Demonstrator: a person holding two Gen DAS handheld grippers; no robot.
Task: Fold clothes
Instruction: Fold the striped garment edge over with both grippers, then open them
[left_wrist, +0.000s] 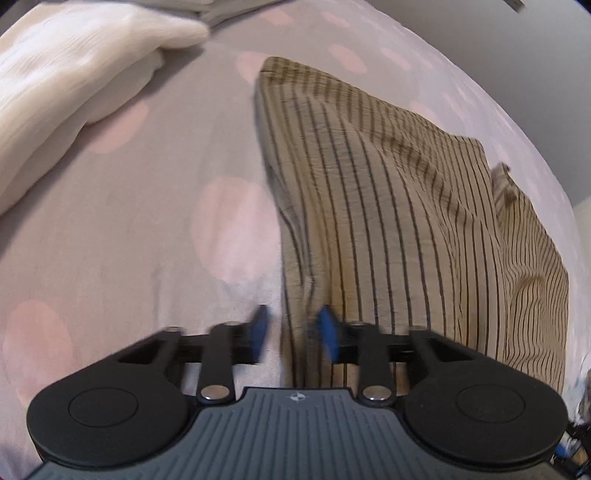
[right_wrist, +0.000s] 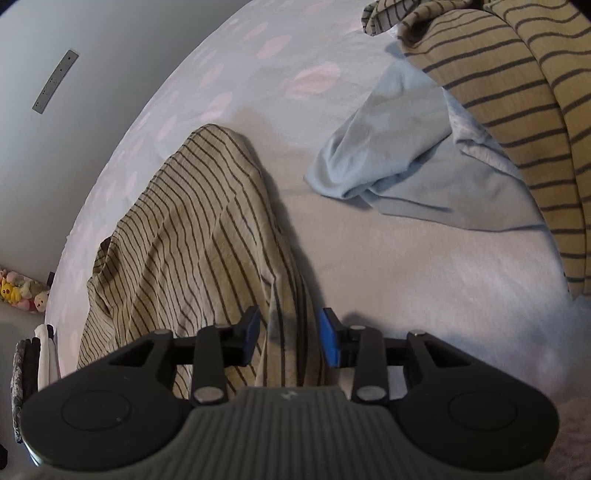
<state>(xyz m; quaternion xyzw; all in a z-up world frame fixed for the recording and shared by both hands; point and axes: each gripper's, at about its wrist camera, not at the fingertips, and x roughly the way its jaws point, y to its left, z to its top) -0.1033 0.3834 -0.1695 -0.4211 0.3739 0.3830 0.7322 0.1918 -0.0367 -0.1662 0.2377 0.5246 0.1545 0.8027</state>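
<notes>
blurred left gripper (left_wrist: 293, 332) and right gripper (right_wrist: 290, 338) jaws stand apart around striped garment (left_wrist: 388, 206) folds.

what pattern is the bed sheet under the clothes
Pale grey-lilac with large pink dots, seen best in the left wrist view: bed sheet.

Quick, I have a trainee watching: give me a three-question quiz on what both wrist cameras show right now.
1. True or false: the striped shirt lies between the jaws of both the left gripper and the right gripper.
2. What colour is the cloth lying right of the striped shirt in the right wrist view: A light blue, B red, C black?
3. Name the pattern on the bedsheet.

Key: 1 true, though the jaws stand apart with fabric in the gap; 2 A; 3 pink spots on grey.
</notes>
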